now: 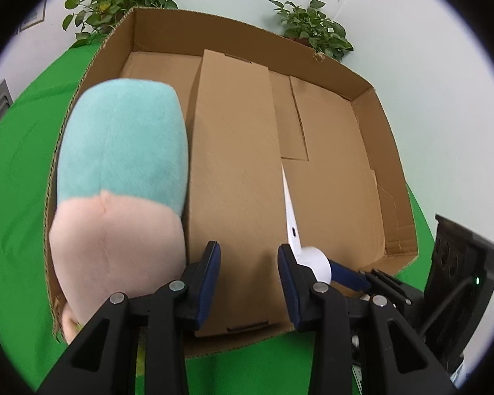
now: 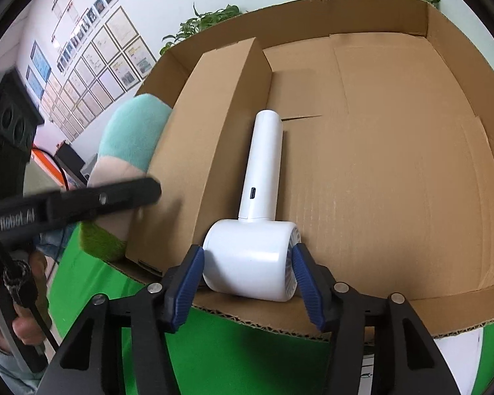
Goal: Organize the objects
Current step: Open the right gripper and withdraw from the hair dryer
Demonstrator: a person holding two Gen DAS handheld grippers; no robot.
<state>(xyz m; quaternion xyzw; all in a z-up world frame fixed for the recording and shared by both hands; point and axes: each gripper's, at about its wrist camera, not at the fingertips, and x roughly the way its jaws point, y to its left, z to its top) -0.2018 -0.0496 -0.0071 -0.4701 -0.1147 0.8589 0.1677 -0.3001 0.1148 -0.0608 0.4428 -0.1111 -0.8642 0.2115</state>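
A large open cardboard box [image 1: 365, 95] sits on the green cloth. Inside it, at the left, lies a teal and pink plush toy [image 1: 122, 171], with a long closed carton [image 1: 237, 164] beside it. My left gripper [image 1: 248, 263] hovers open over the carton's near end, nothing between its fingers. A white handheld fan [image 2: 263, 171] lies in the big box [image 2: 395, 171], right of the carton [image 2: 197, 151], its round head resting at the near rim. My right gripper [image 2: 248, 270] is shut on that head, one pad on each side. The left gripper [image 2: 148, 192] shows side-on and blurred by the plush toy [image 2: 131, 135].
Potted plants [image 1: 313, 29] stand behind the box against the wall. Green cloth [image 1: 16, 181] surrounds the box. A black device [image 1: 461, 263] stands at the right. A person's hand [image 2: 3, 296] holds the left gripper's handle. Framed pictures [image 2: 108, 56] hang on the far wall.
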